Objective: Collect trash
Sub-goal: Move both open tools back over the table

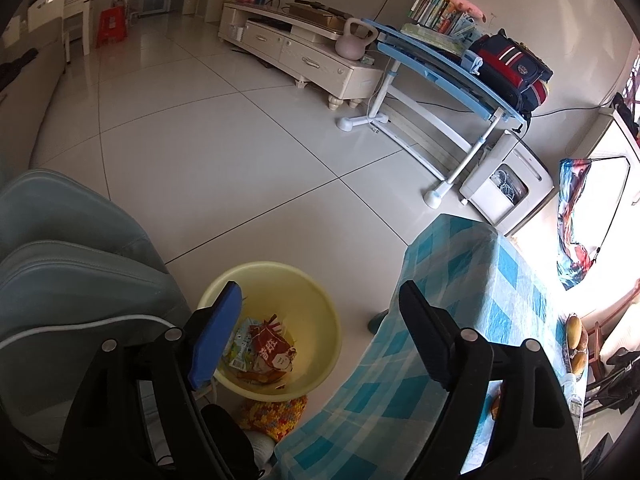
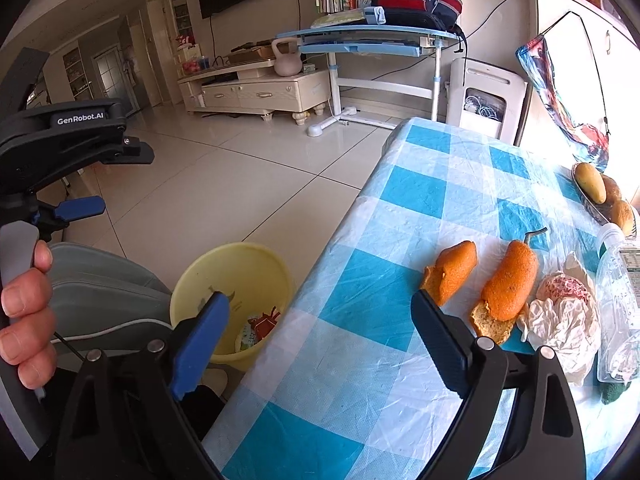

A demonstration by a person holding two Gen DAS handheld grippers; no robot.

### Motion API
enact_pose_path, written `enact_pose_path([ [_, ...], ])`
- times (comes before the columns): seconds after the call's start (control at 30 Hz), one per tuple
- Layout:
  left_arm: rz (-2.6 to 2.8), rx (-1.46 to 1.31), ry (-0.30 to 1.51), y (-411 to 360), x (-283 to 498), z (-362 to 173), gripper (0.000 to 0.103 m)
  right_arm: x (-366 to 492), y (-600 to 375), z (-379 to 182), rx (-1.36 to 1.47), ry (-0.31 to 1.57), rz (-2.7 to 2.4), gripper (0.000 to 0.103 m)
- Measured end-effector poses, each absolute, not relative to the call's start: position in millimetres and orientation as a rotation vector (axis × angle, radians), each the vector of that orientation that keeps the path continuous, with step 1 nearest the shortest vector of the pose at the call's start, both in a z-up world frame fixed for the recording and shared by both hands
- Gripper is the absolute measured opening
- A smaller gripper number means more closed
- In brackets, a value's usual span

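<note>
left gripper [image 1: 316,320] over the yellow bin [image 1: 320,300] w/ wrappers [image 1: 268,350] inside, jaws spread, nothing between. right gripper [image 2: 320,332] at the checked table [image 2: 380,360] edge, jaws spread & empty; orange peels [image 2: 508,284] & crumpled tissue [image 2: 564,320] lie on the table just beyond its right finger.

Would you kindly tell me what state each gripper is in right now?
Left gripper: open, holding nothing, above the yellow bin.
Right gripper: open, holding nothing, over the table edge.
</note>
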State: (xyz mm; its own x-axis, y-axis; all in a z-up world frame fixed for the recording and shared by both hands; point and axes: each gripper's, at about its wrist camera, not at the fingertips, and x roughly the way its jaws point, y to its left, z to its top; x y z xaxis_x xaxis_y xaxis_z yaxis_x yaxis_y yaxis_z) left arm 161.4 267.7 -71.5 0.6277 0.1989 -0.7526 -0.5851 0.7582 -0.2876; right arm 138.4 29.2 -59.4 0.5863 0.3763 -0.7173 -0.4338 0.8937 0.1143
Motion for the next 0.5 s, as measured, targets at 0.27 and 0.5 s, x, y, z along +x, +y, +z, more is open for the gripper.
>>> enact_pose_path([
  [0.27, 0.457, -0.518, 0.764, 260, 162, -66, 0.080, 131, 30, -54, -0.110, 0.772, 0.427, 0.091],
  [0.5, 0.440, -0.461, 0.755, 248, 165, -61, 0.081, 130, 28, -52, -0.109, 0.759, 0.407, 0.091],
])
